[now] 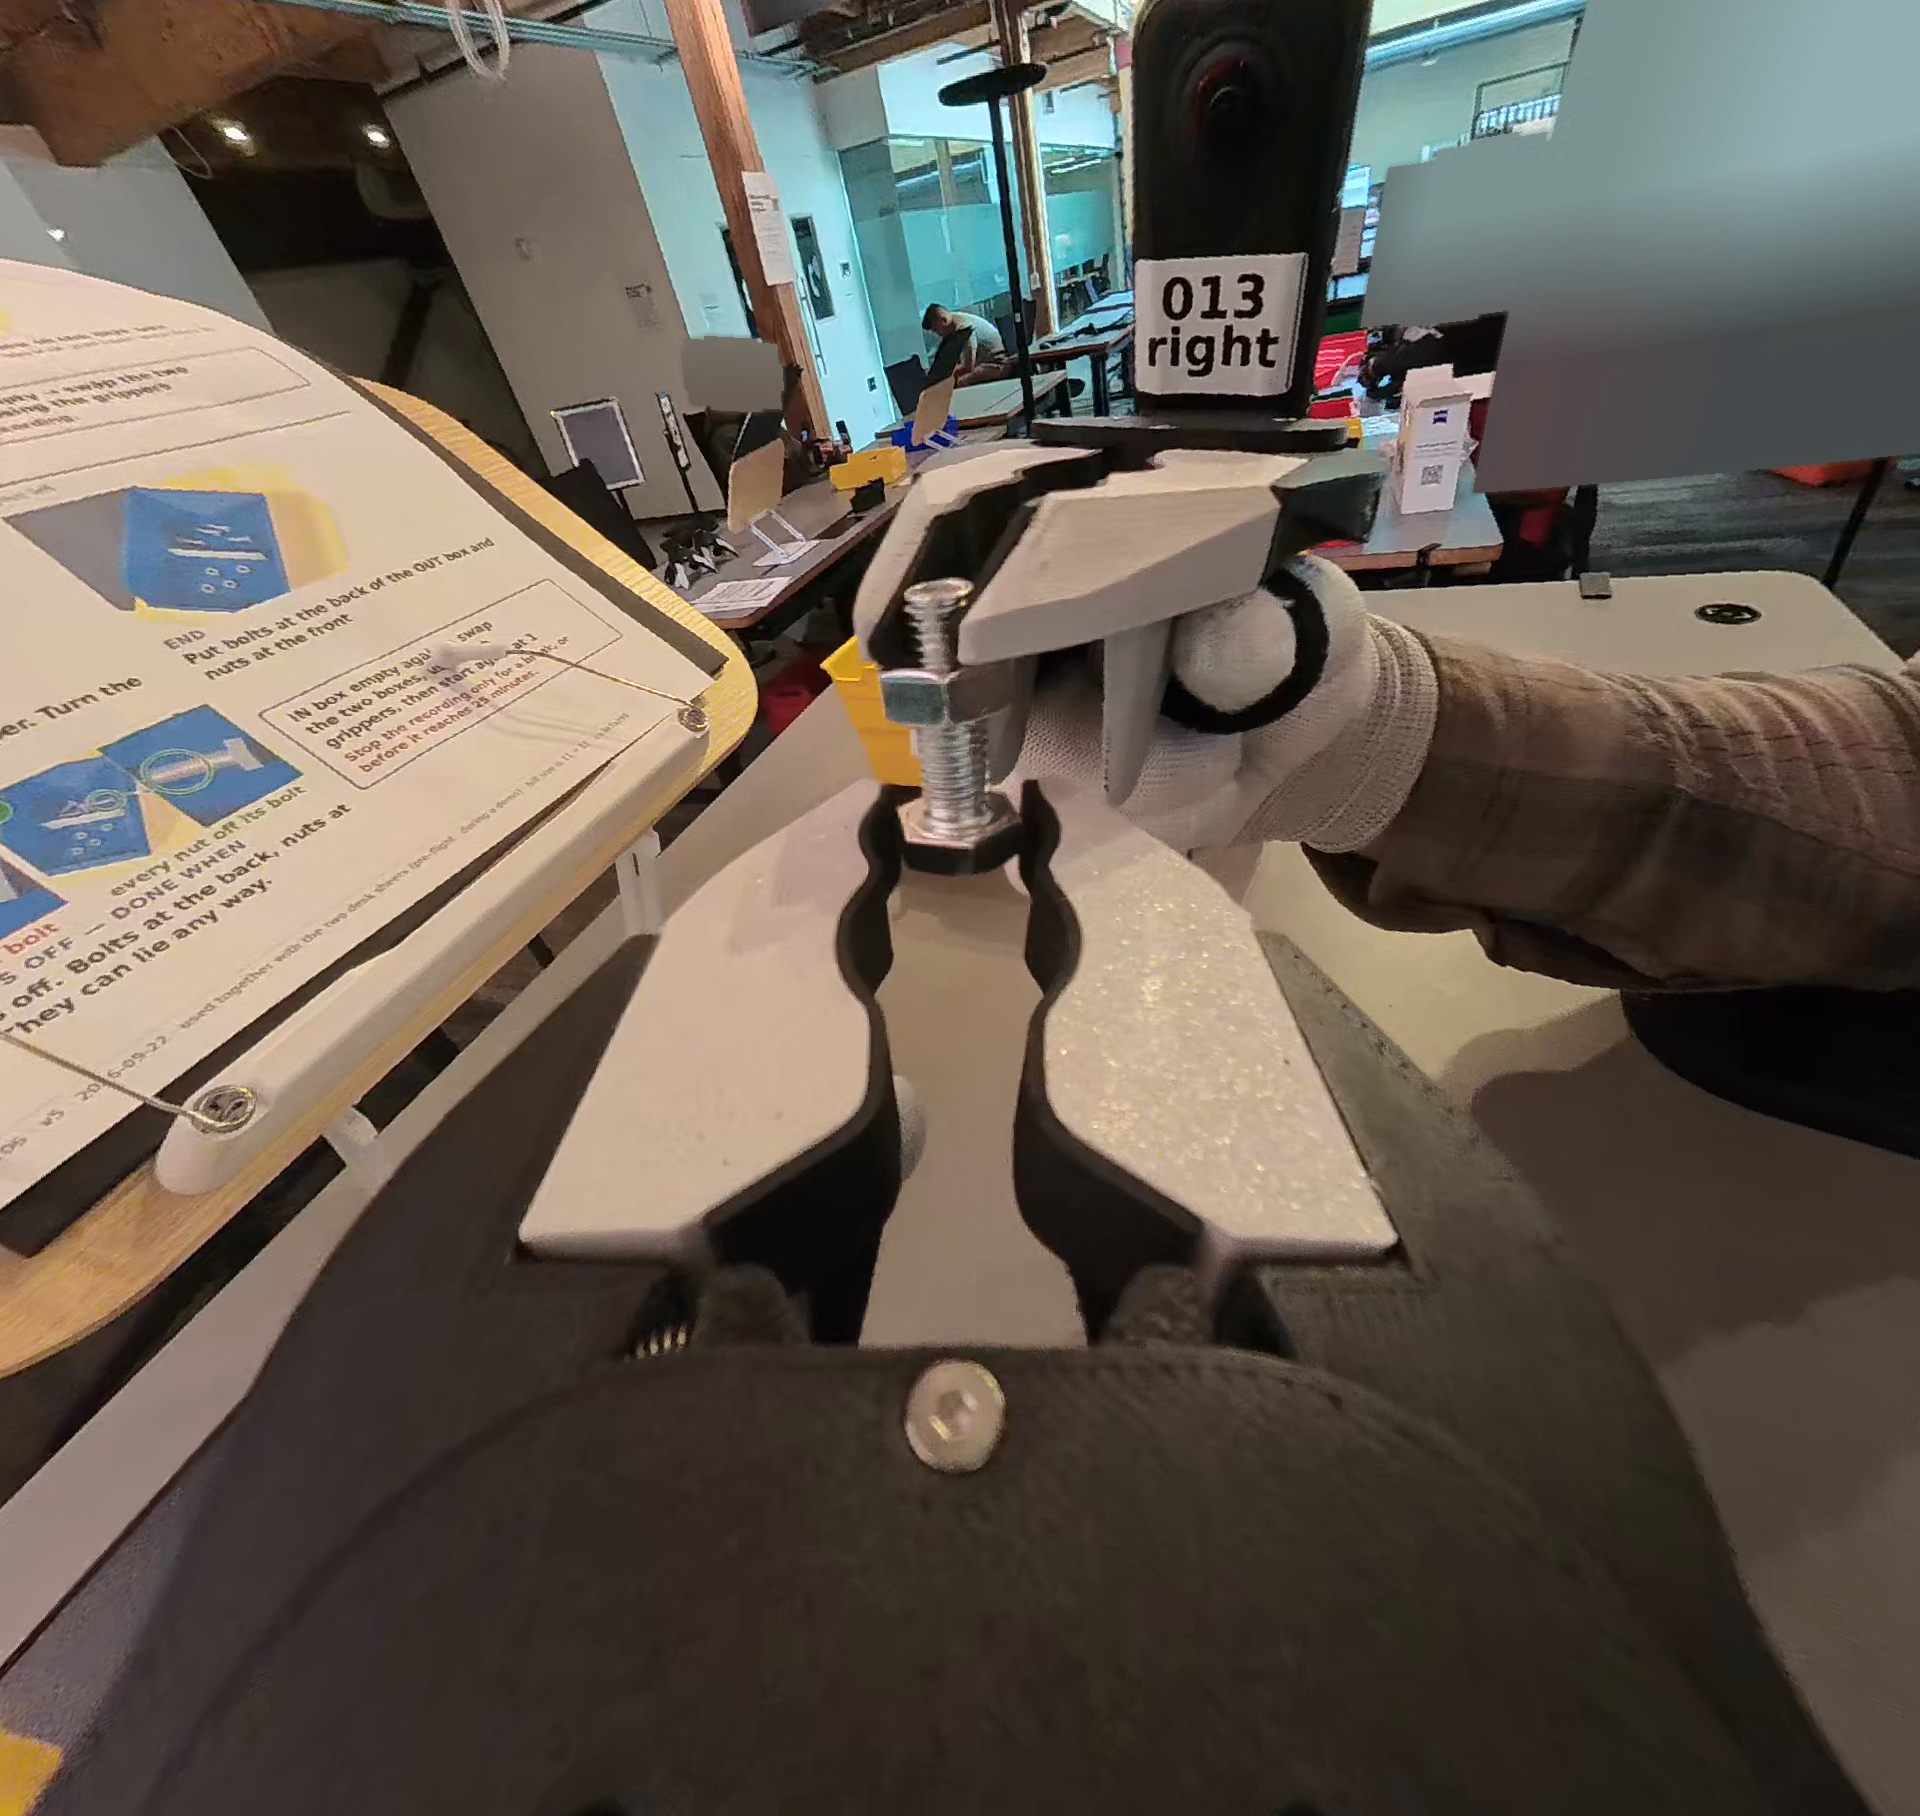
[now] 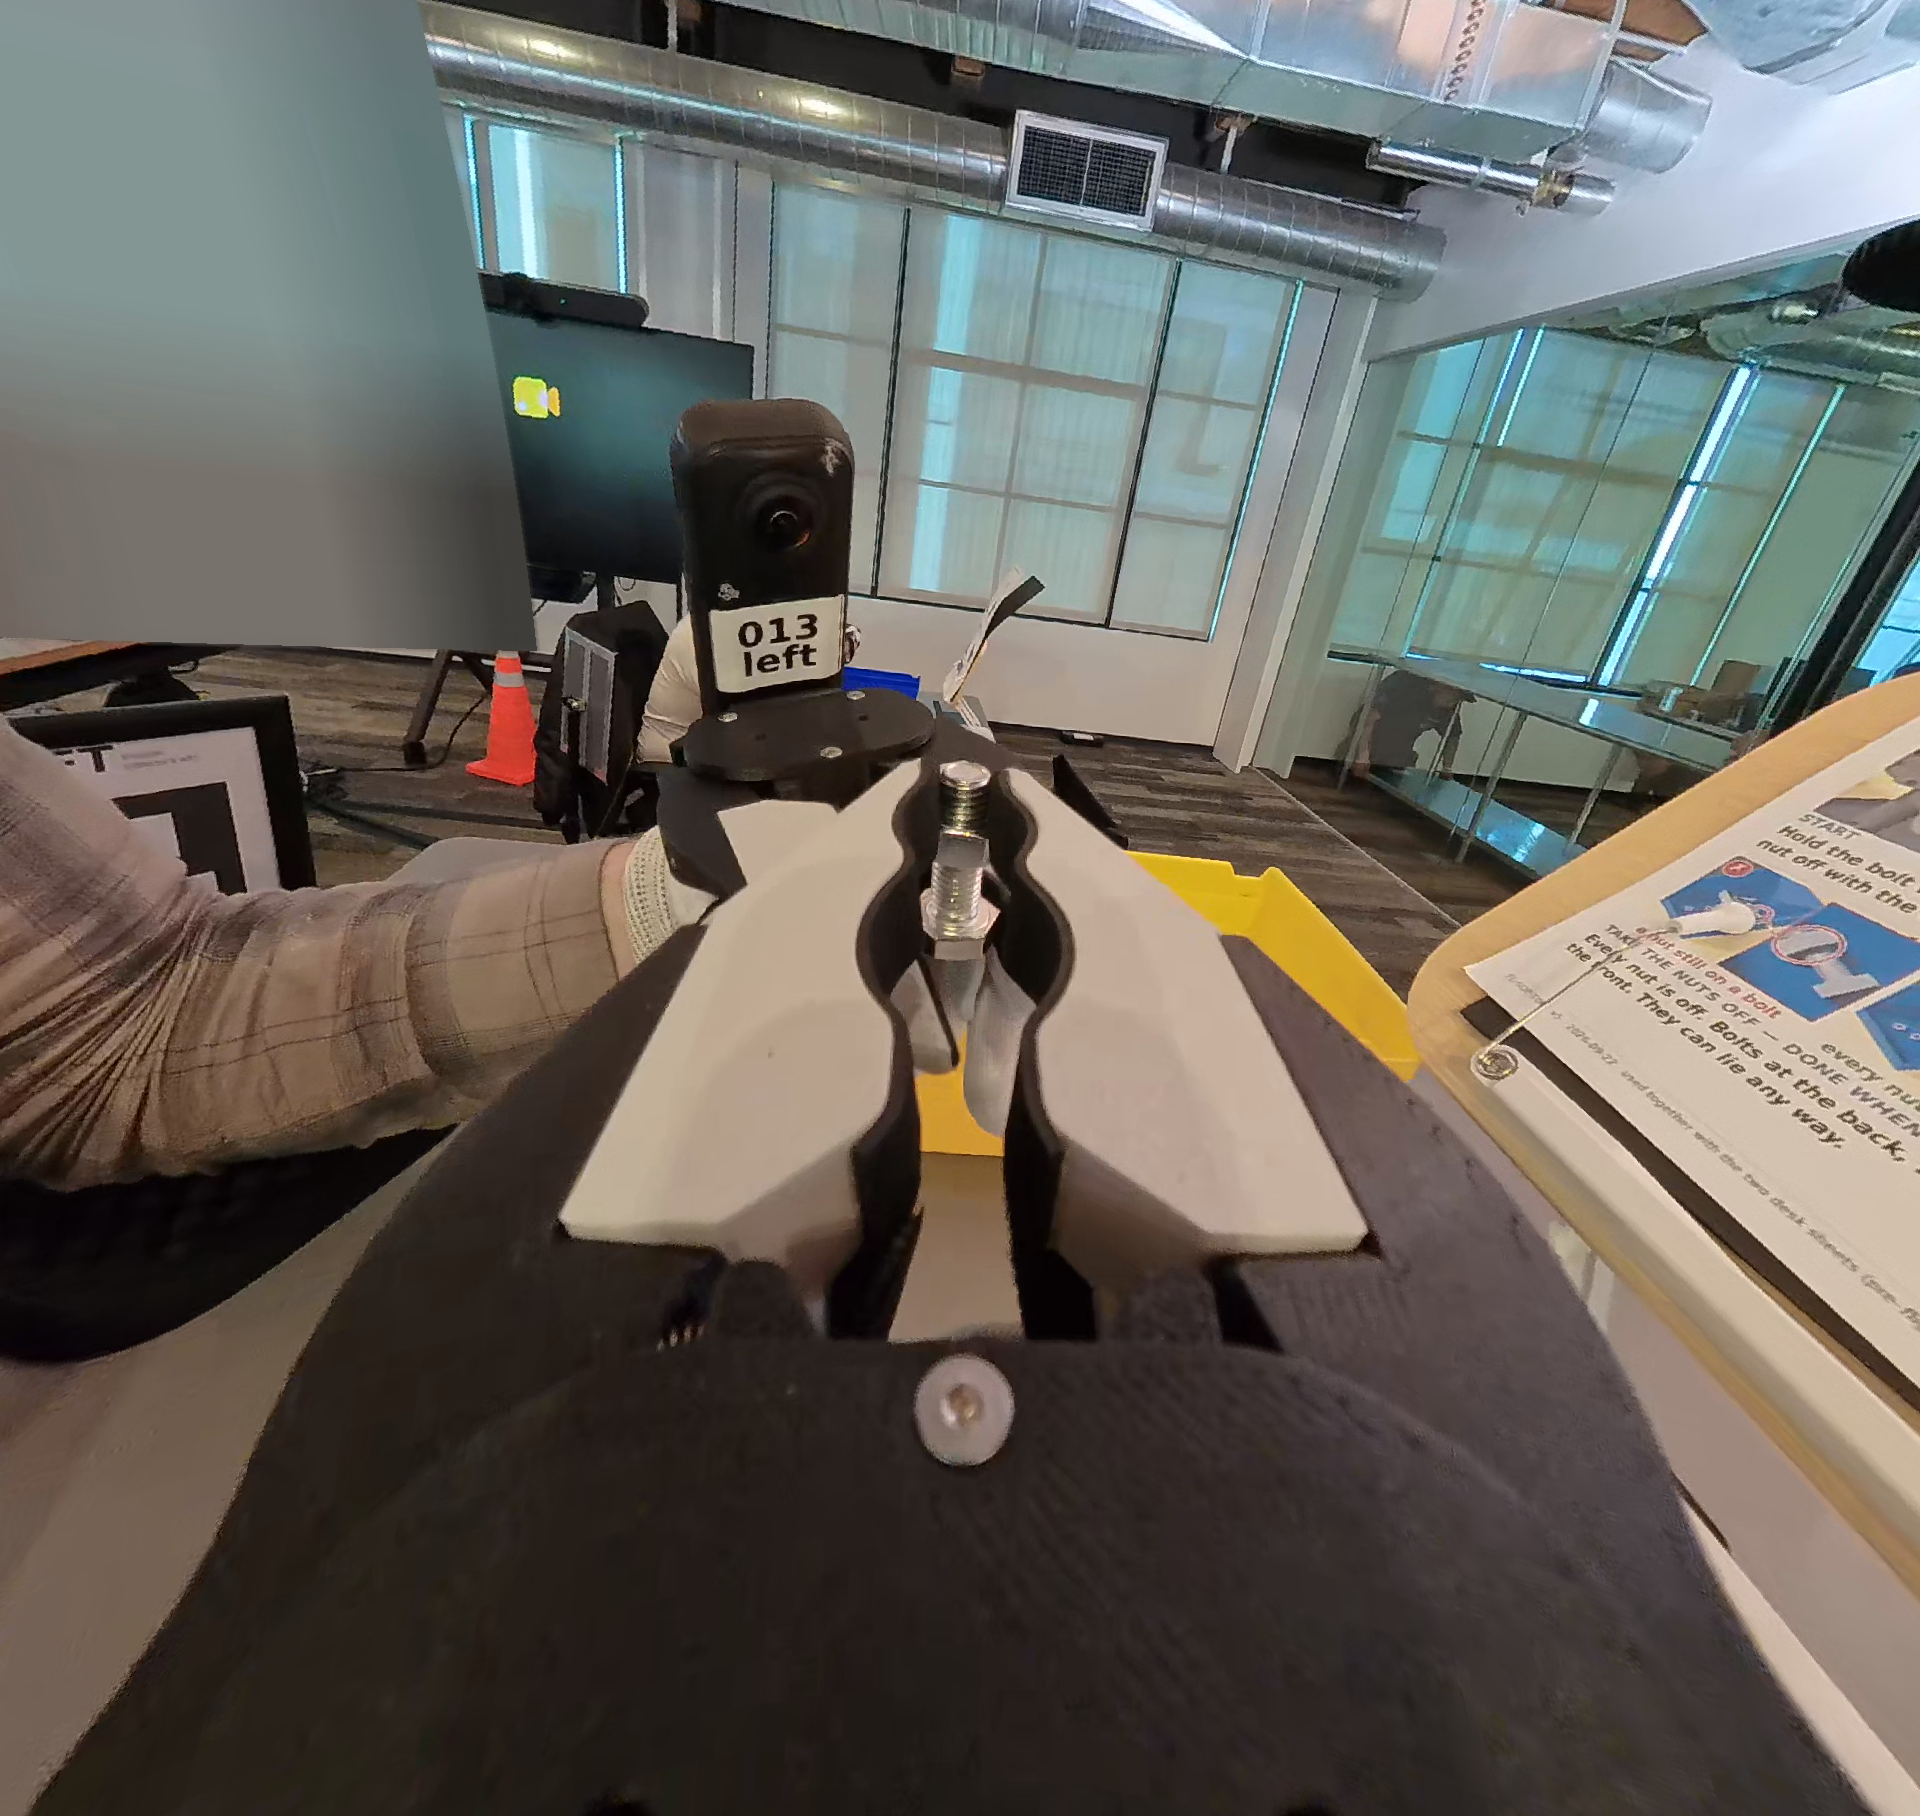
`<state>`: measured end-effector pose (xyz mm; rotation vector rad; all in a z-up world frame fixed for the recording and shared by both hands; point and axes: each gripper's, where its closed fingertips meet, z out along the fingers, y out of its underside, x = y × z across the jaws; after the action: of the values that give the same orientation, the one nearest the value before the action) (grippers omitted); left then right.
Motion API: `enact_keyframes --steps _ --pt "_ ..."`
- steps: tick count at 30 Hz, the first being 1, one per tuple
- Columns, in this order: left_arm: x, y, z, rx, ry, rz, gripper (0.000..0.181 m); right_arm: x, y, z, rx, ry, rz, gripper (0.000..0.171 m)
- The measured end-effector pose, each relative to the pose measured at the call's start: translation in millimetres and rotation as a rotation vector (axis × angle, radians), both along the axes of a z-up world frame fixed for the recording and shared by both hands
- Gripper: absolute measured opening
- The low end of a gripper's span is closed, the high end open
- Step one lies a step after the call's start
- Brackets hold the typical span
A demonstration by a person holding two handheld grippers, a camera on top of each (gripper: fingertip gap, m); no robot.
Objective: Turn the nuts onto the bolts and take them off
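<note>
Your left gripper (image 1: 958, 836) had its jaws pinched on the hex head of the bolt (image 1: 940, 727), holding it upright in the air above the table (image 1: 1507, 623), with the threaded shank pointing up. Your right gripper (image 1: 935, 696) came in from the side, its jaws clamped on the nut (image 1: 920, 698), which sat partway along the thread, with bare thread above and below it.

The main risk was the thin hold on the bolt head: only the jaw tips caught it, so any sideways push from your right hand could have tilted or twisted the bolt out. If your right wrist swung off the bolt's axis as you turned, the nut could have bound on the thread. And when the nut cleared the end, a loose pinch could have let it fall, perhaps missing the yellow bin (image 2: 1268, 925) below.
</note>
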<state>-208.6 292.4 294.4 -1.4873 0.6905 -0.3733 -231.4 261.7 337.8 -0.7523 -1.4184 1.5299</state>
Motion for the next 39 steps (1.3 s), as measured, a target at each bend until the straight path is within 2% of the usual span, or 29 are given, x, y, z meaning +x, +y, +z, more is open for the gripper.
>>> enact_keyframes --steps 8,10,13,25,27,29,31,35,39 --pt "3.2 -5.0 -0.2 -0.012 -0.025 -0.05 0.016 -0.2 -5.5 -1.9 0.005 -0.001 0.024 0.007" --pt "7.0 -8.3 -1.5 -0.019 -0.022 -0.078 0.025 -0.7 -6.8 -2.9 0.002 -0.002 0.031 0.007" --pt "7.2 -7.3 -3.8 -0.024 -0.008 -0.071 0.016 -0.2 -9.8 -3.0 0.003 0.0 0.047 0.007" --pt "5.8 -5.0 -3.3 -0.002 0.005 -0.055 0.015 0.2 -9.8 -2.1 0.019 -0.019 0.028 0.007" --pt "5.9 -4.4 -3.1 0.002 0.007 -0.051 0.015 0.5 -9.5 -1.4 0.017 -0.02 0.025 0.021" --pt "6.2 -3.8 -3.9 0.001 0.011 -0.048 0.015 0.9 -8.2 -0.9 0.024 -0.02 0.016 0.021" --pt "5.0 -2.2 -4.4 0.006 0.018 -0.034 0.015 0.9 -7.9 -2.9 0.041 -0.035 0.01 0.028" --pt "6.4 -4.1 0.1 0.018 -0.012 -0.053 0.014 3.0 -8.1 -6.1 0.078 -0.059 0.007 0.028" --pt "10.5 -6.5 -2.3 0.004 -0.015 -0.083 0.014 3.1 -10.0 -6.6 0.071 -0.062 0.023 0.016"
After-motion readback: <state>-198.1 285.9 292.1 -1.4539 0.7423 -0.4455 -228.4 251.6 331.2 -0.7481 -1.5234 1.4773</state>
